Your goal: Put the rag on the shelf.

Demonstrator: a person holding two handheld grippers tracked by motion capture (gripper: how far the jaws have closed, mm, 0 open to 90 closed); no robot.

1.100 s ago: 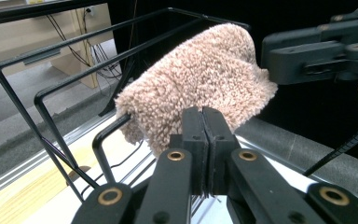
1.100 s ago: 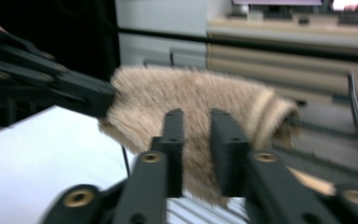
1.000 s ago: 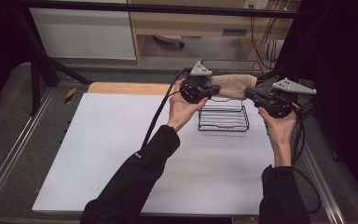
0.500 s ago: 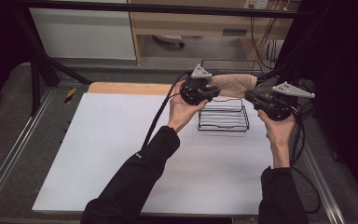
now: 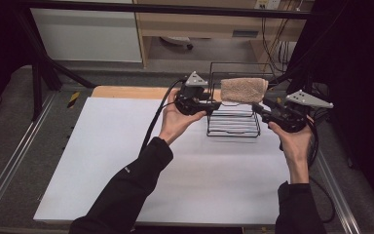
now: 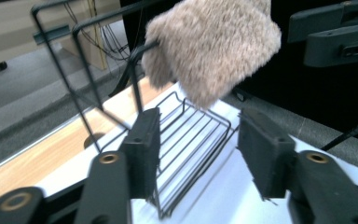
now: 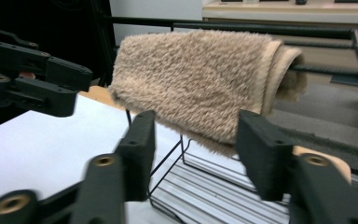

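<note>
A tan fluffy towel (image 5: 244, 89) hangs folded over the top bar of a black wire rack (image 5: 233, 126) at the back right of the white mat. My left gripper (image 5: 214, 104) is just left of the towel and my right gripper (image 5: 257, 108) just right of it. Both have just been opening and stand open with nothing between the pads. In the left gripper view the towel (image 6: 214, 46) hangs ahead of the left gripper (image 6: 198, 123), above the rack (image 6: 186, 140). In the right gripper view the towel (image 7: 196, 79) is draped beyond the right gripper (image 7: 196, 126).
The white mat (image 5: 126, 146) covers the table in front of the rack. A wooden strip (image 5: 126, 91) runs along its far edge. Metal rails (image 5: 9, 161) border the table, and a black frame post (image 5: 39, 83) stands at the back left.
Both grippers went from shut at the towel's ends to open. The left hand drew back to the left, and the towel stayed draped on the rack's bar.
</note>
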